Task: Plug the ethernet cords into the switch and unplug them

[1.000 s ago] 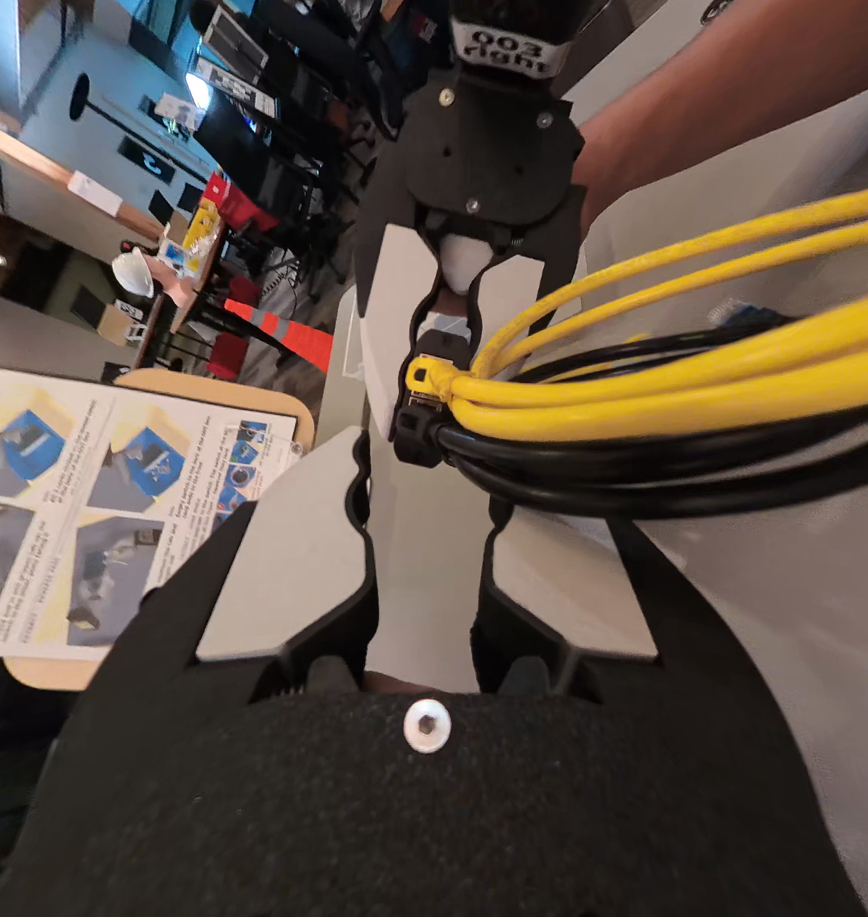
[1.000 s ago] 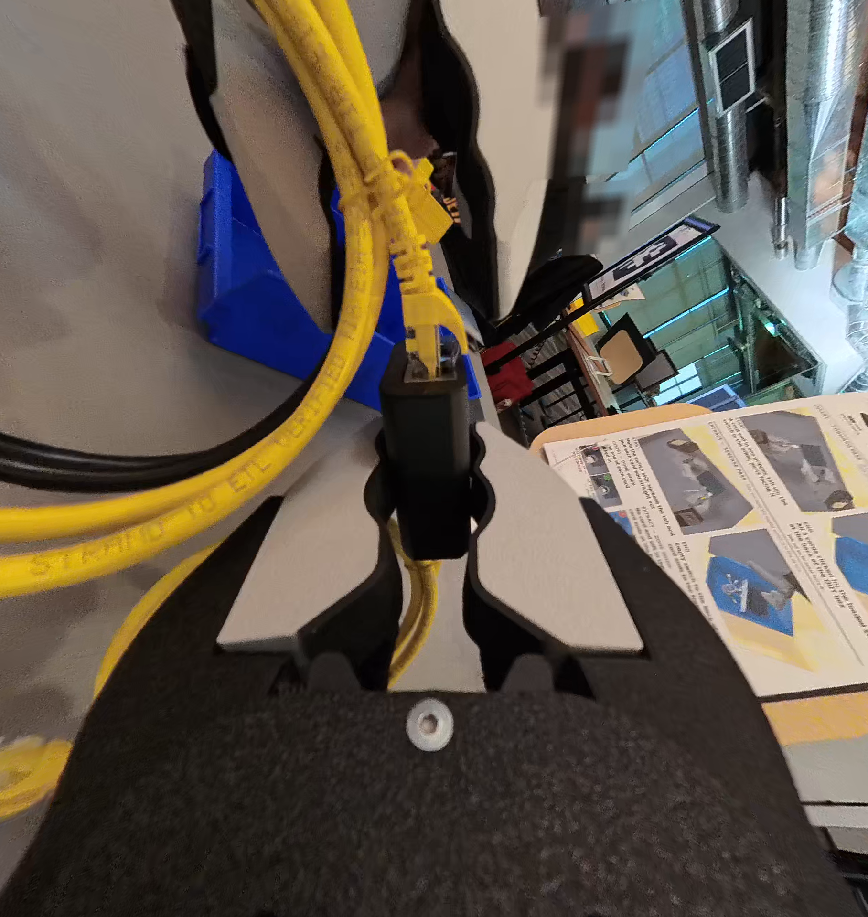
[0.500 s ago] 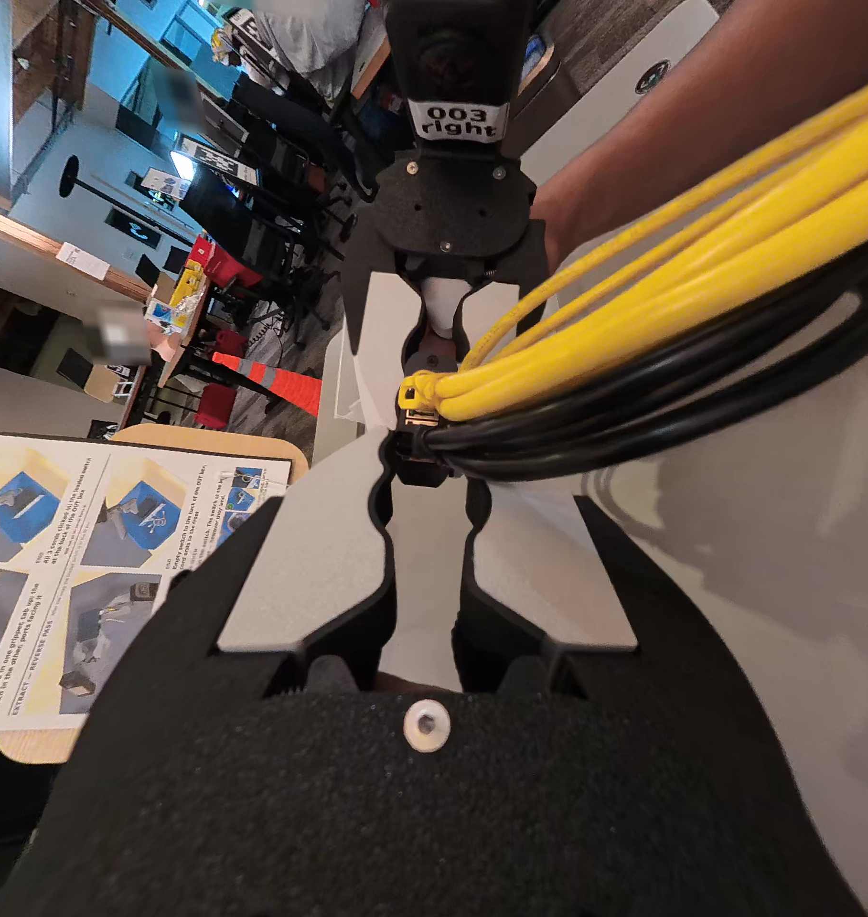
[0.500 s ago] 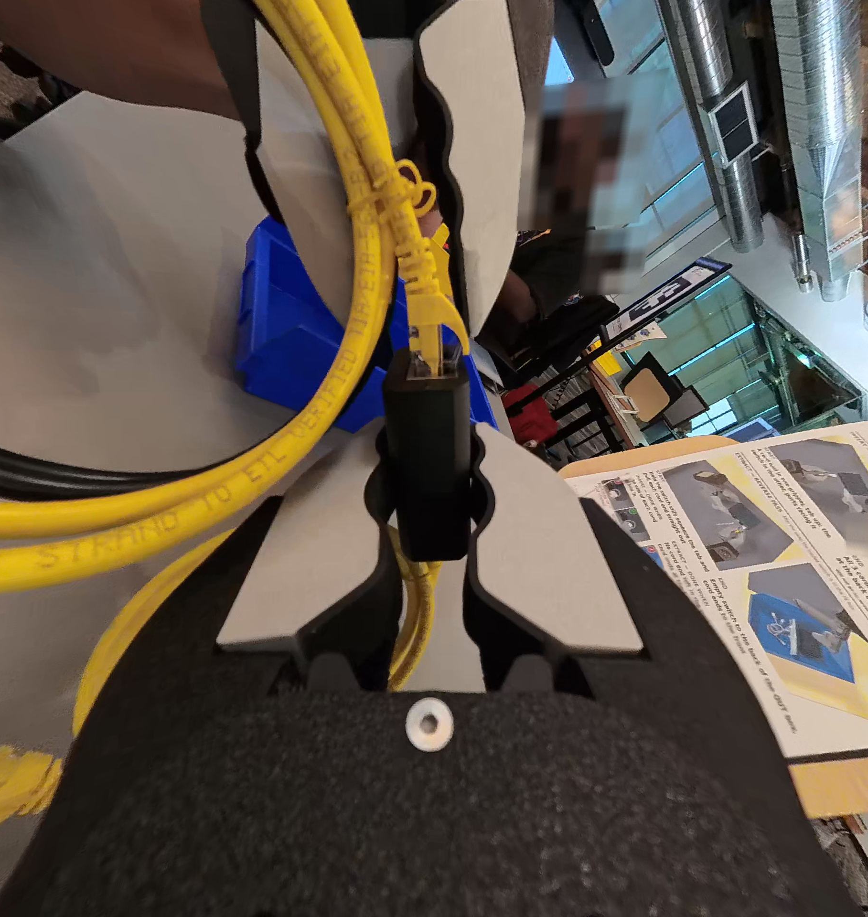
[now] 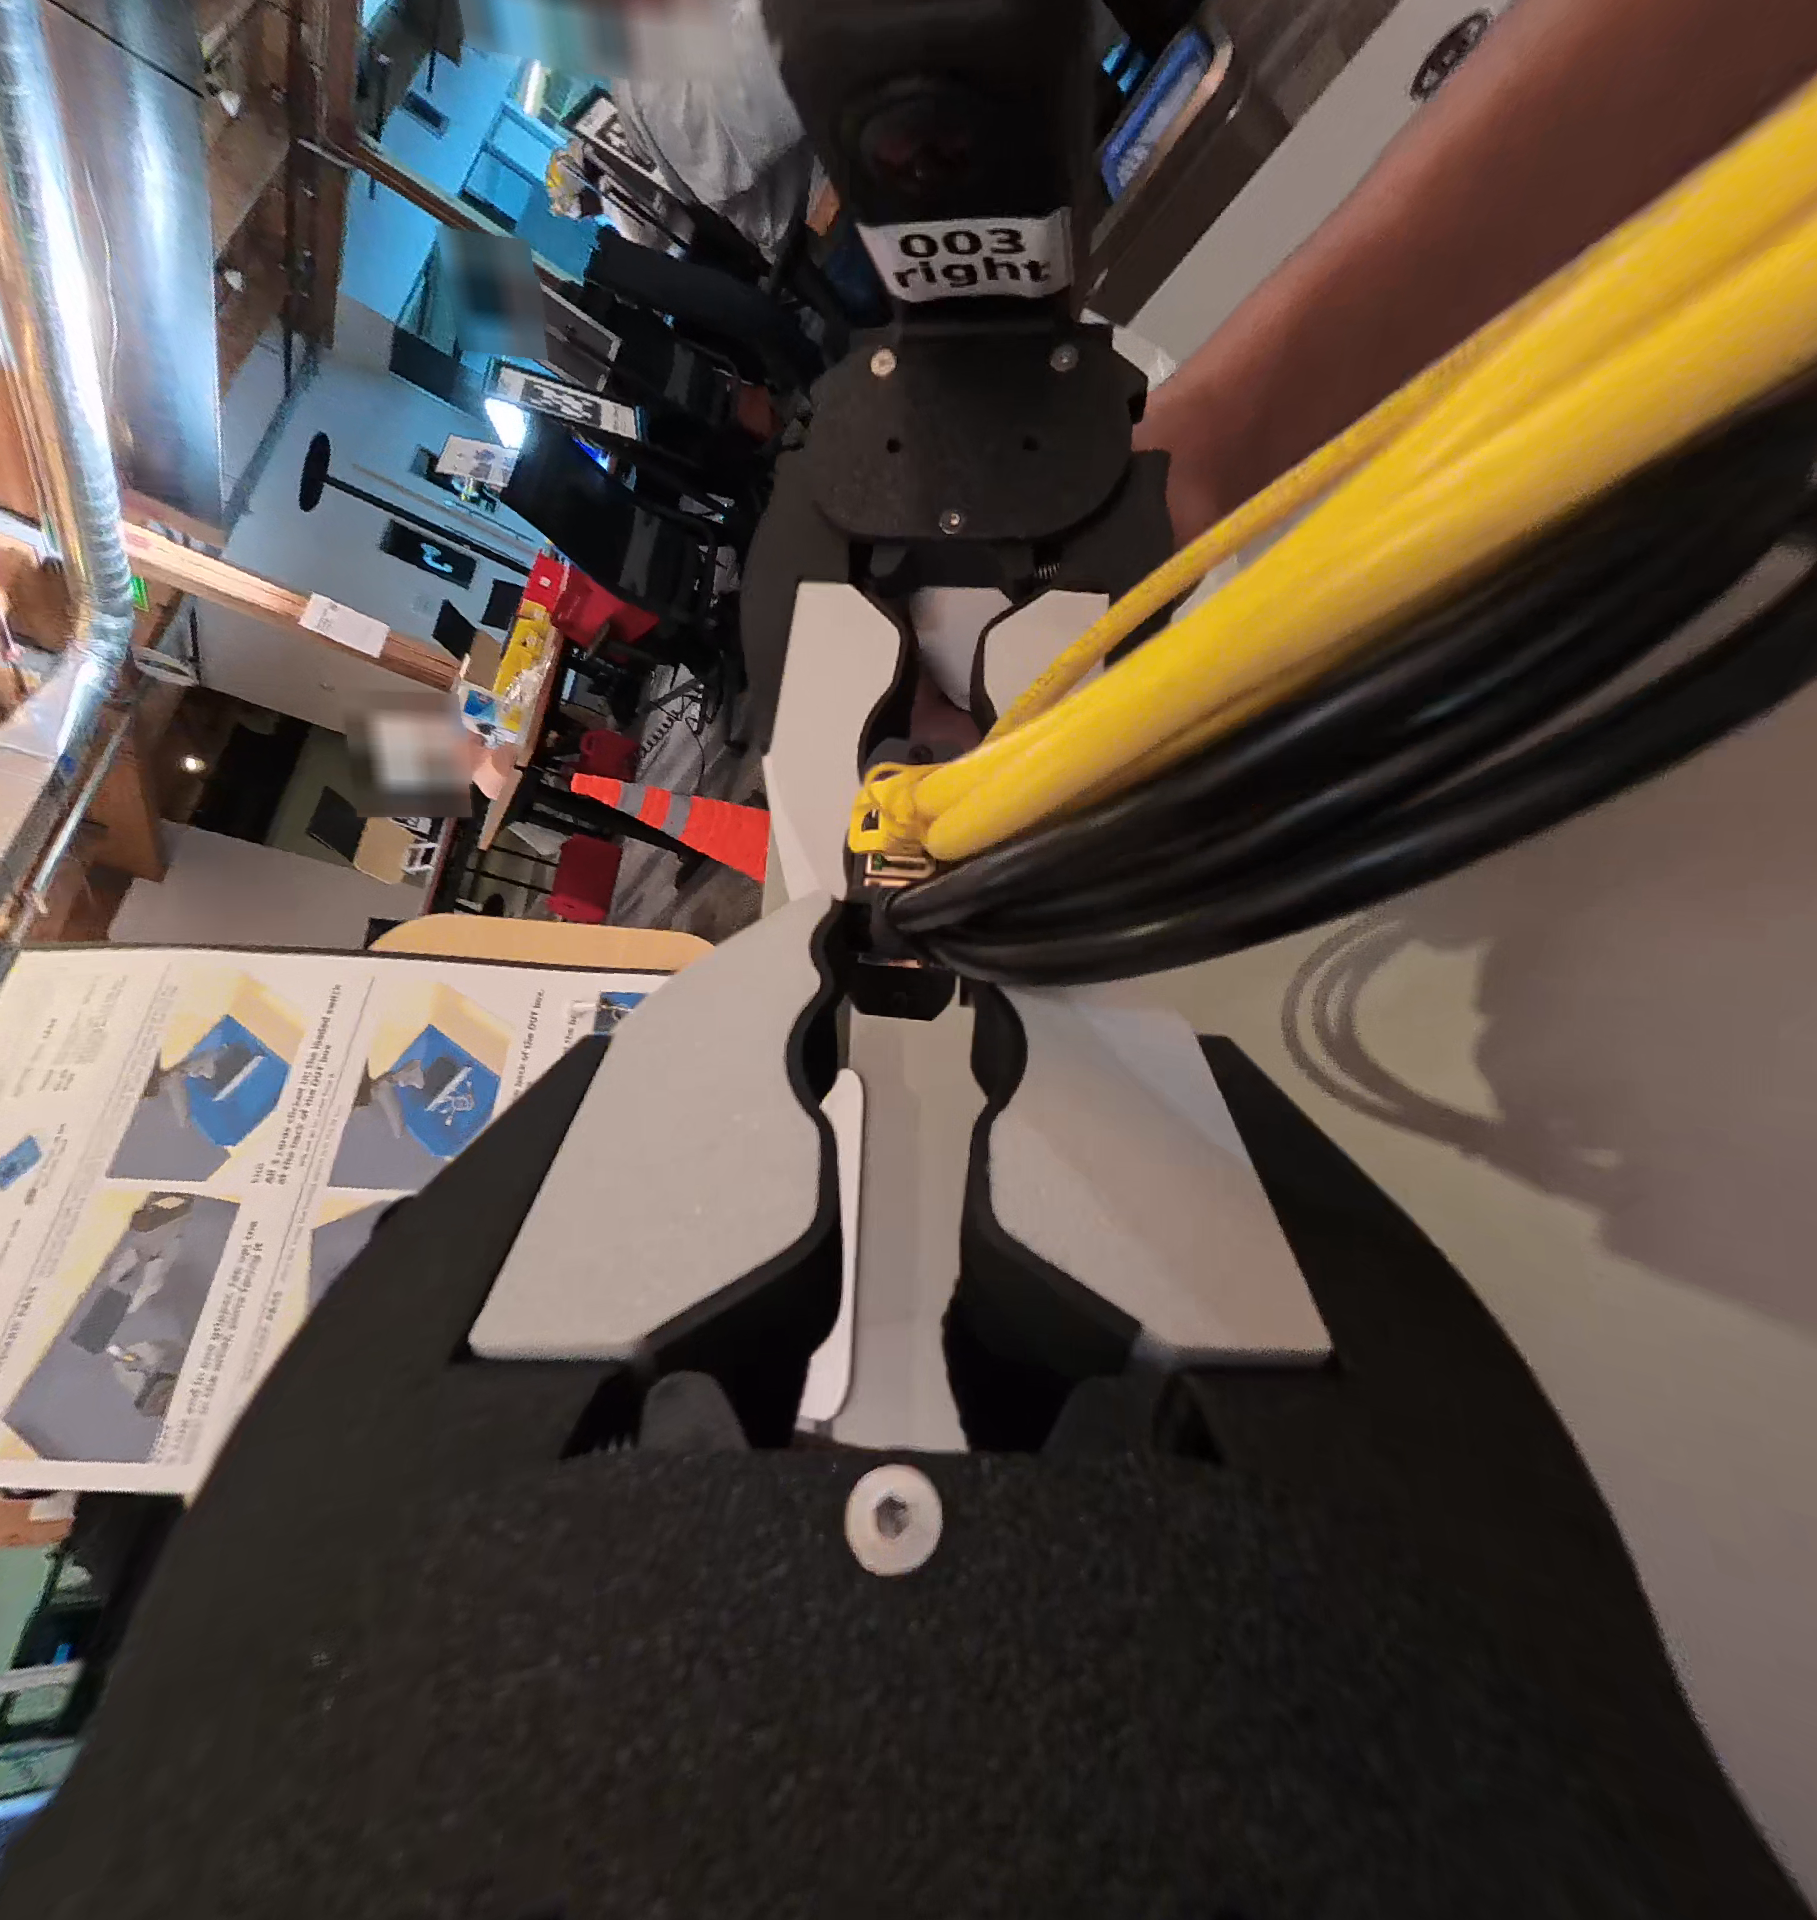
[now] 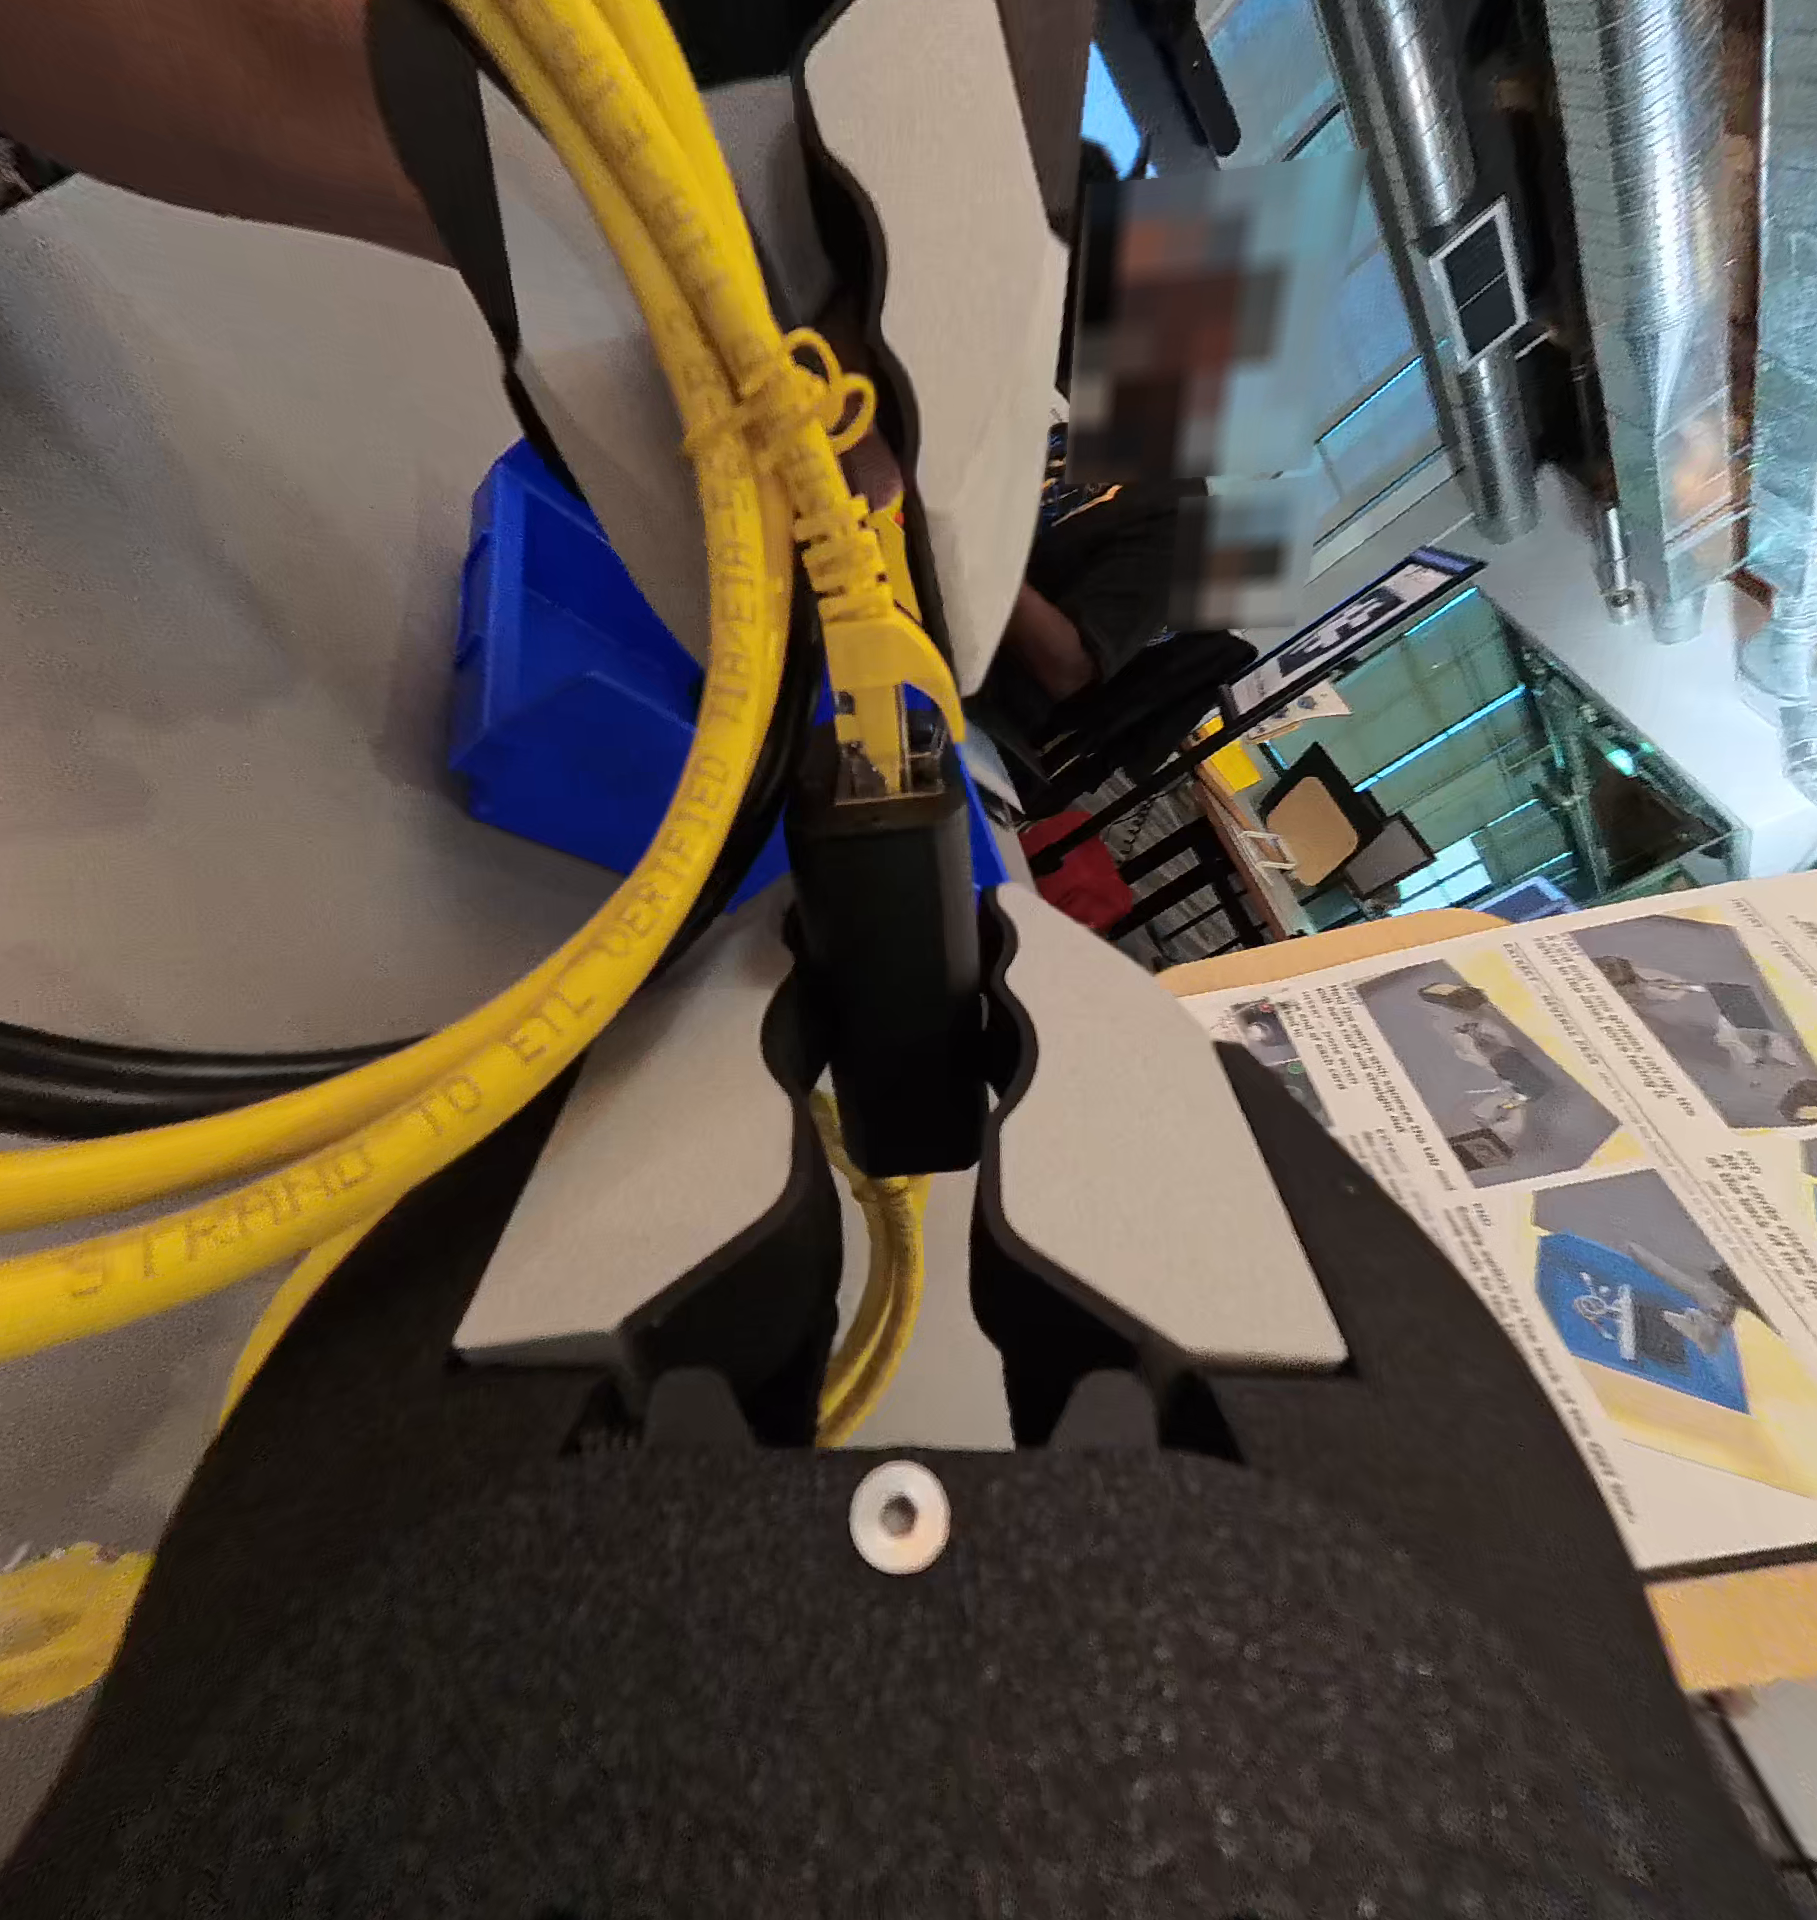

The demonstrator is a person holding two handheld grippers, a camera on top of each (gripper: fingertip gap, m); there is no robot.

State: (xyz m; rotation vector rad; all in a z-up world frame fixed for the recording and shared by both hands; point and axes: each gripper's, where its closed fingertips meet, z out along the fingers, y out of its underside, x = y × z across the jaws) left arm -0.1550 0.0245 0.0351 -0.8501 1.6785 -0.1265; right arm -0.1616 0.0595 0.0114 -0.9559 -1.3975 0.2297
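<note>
Nearby: blue bin (image 6: 571, 675), instruction sheet (image 5: 156, 1195) | right claw (image 6: 899, 997) pinching switch (image 6: 888, 966) | left claw (image 5: 899, 971) pinching black cords (image 5: 1299, 831)

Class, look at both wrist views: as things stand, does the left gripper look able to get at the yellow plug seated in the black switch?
Probably not cleanly. The left gripper faces the black switch, but the black cords and yellow cords cross in front of the yellow plug.

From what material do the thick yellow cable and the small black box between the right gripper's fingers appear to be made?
Thick yellow cable: probably flexible plastic sheathing, smooth with a slight sheen; it bends in curves.
Small black box: apparently hard matte plastic, judging by its flat faces and straight edges.
</note>
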